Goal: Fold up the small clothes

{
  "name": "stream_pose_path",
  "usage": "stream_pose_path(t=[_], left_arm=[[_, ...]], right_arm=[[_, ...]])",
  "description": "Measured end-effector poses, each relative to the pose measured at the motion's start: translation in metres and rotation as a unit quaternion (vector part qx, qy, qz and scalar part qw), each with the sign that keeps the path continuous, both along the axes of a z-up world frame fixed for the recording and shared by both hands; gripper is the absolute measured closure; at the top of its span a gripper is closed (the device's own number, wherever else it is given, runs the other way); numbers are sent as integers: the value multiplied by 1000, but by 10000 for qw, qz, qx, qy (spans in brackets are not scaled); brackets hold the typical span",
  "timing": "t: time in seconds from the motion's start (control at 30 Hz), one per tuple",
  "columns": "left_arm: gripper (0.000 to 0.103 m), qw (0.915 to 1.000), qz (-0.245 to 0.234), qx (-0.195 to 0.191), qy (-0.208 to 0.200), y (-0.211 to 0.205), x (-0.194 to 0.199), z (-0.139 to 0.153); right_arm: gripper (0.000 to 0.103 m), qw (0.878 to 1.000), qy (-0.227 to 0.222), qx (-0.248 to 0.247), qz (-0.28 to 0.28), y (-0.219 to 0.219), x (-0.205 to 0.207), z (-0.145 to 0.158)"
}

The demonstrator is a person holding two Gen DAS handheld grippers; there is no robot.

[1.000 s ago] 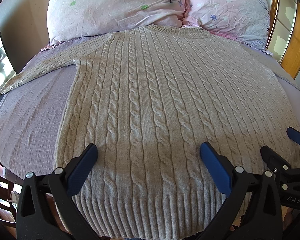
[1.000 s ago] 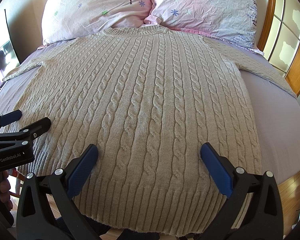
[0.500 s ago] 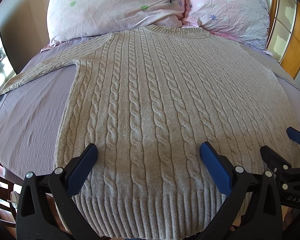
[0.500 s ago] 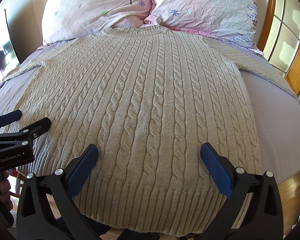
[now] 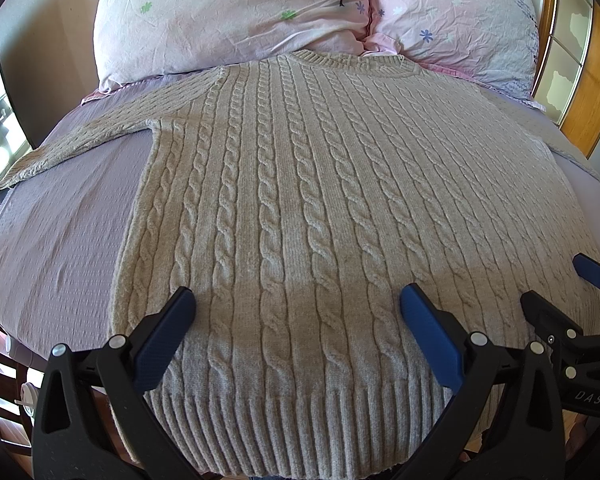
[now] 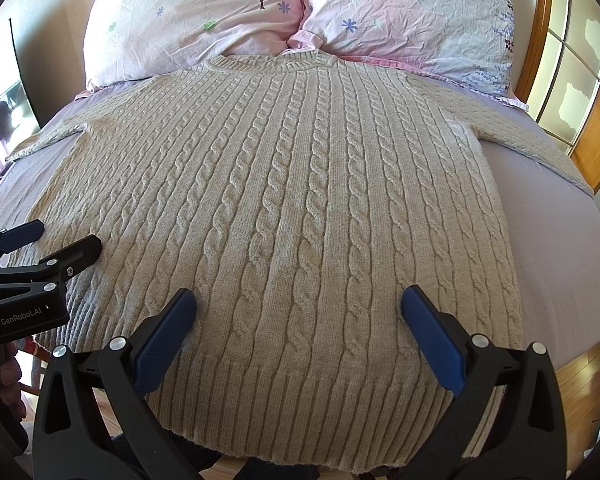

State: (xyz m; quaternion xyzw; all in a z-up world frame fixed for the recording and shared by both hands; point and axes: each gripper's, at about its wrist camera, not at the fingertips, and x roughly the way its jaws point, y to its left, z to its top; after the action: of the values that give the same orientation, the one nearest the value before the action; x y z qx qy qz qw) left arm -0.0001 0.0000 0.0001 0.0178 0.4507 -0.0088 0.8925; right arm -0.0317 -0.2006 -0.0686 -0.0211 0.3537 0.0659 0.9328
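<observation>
A beige cable-knit sweater (image 5: 300, 200) lies flat and face up on the bed, collar toward the pillows, both sleeves spread out to the sides; it also fills the right wrist view (image 6: 292, 208). My left gripper (image 5: 296, 308) is open and empty, hovering over the hem's left half. My right gripper (image 6: 298, 308) is open and empty over the hem's right half. Each gripper shows in the other's view: the right one at the edge (image 5: 556, 280), the left one at the edge (image 6: 56, 236).
The bed has a lilac sheet (image 5: 60, 232). Two pink flowered pillows (image 5: 236, 16) (image 6: 412, 16) lie at the head. A wooden-framed window (image 6: 572, 80) stands at the right. Wooden floor (image 6: 588, 380) shows past the bed's near right corner.
</observation>
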Motion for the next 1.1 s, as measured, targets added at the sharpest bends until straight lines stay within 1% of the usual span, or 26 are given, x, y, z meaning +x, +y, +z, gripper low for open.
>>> stream_pose_path(t=[0.2, 0.27, 0.3, 0.33, 0.37, 0.4, 0.43, 0.5, 0.53, 0.57, 0.6, 0.63, 0.67, 0.7, 0.73, 0.83, 0.87, 0.9, 0.93, 1.0, 1.07, 1.1], left_arm=[[2, 10000, 1, -1, 0, 0, 0, 0], [2, 10000, -6, -1, 1, 0, 0, 0], [2, 10000, -16, -1, 3, 0, 0, 0], [2, 10000, -45, -6, 16, 0, 1, 0], [2, 9999, -101, -6, 40, 1, 1, 0], [2, 9998, -184, -14, 77, 1, 3, 1], [2, 9996, -269, -35, 126, 0, 6, 4], [2, 9989, -371, -135, 235, 4, 10, 7], [2, 9988, -371, -221, 248, 9, 11, 8], [2, 9981, -355, -429, 245, 16, 12, 12], [2, 9972, -311, -648, 214, 21, 13, 15], [2, 9962, -237, -828, 162, 27, 14, 19], [2, 9947, -103, -1022, 75, 35, 15, 24], [2, 9934, 23, -1145, 7, 42, 15, 28], [2, 9922, 157, -1238, -38, 49, 16, 32], [2, 9880, 661, -1394, -48, 70, 19, 42], [2, 9861, 827, -1444, -18, 78, 20, 45], [2, 9845, 929, -1490, 33, 84, 20, 48], [2, 9830, 1018, -1524, 93, 91, 20, 49], [2, 9800, 1177, -1581, 269, 103, 22, 52], [2, 9753, 1338, -1720, 351, 115, 20, 55], [2, 9731, 1432, -1771, 344, 121, 18, 57]], right_arm=[[1, 10000, 2, -11, 49, -1, 0, -1], [1, 9997, 38, -21, 226, -1, 1, 0], [1, 9994, 116, -8, 325, -2, 2, 1], [1, 9984, 292, 50, 483, -6, 8, 5], [1, 9975, 411, 188, 538, -13, 15, 11], [1, 9973, 447, 338, 473, -20, 18, 15], [1, 9969, 414, 643, 169, -43, 27, 26], [1, 9913, 236, 1191, -505, -94, 41, 46], [1, 9820, 97, 1595, -1011, -132, 49, 57], [4, 9668, 2, 2050, -1528, -174, 58, 64], [10, 9471, -37, 2498, -2017, -215, 66, 67], [25, 9307, -20, 2808, -2343, -245, 72, 67], [36, 9106, 13, 3153, -2674, -275, 78, 65], [40, 8888, 44, 3492, -2967, -305, 83, 62], [45, 8611, 52, 3888, -3277, -340, 90, 55], [54, 8050, 77, 4559, -3796, -403, 105, 36], [55, 7942, 114, 4679, -3875, -414, 109, 32], [55, 7808, 179, 4823, -3967, -429, 117, 24], [56, 7748, 226, 4885, -4006, -437, 121, 19], [60, 7667, 344, 4931, -4096, -447, 132, 10], [72, 7609, 280, 4954, -4182, -450, 134, 6], [74, 7550, 218, 4992, -4246, -453, 135, 4]])
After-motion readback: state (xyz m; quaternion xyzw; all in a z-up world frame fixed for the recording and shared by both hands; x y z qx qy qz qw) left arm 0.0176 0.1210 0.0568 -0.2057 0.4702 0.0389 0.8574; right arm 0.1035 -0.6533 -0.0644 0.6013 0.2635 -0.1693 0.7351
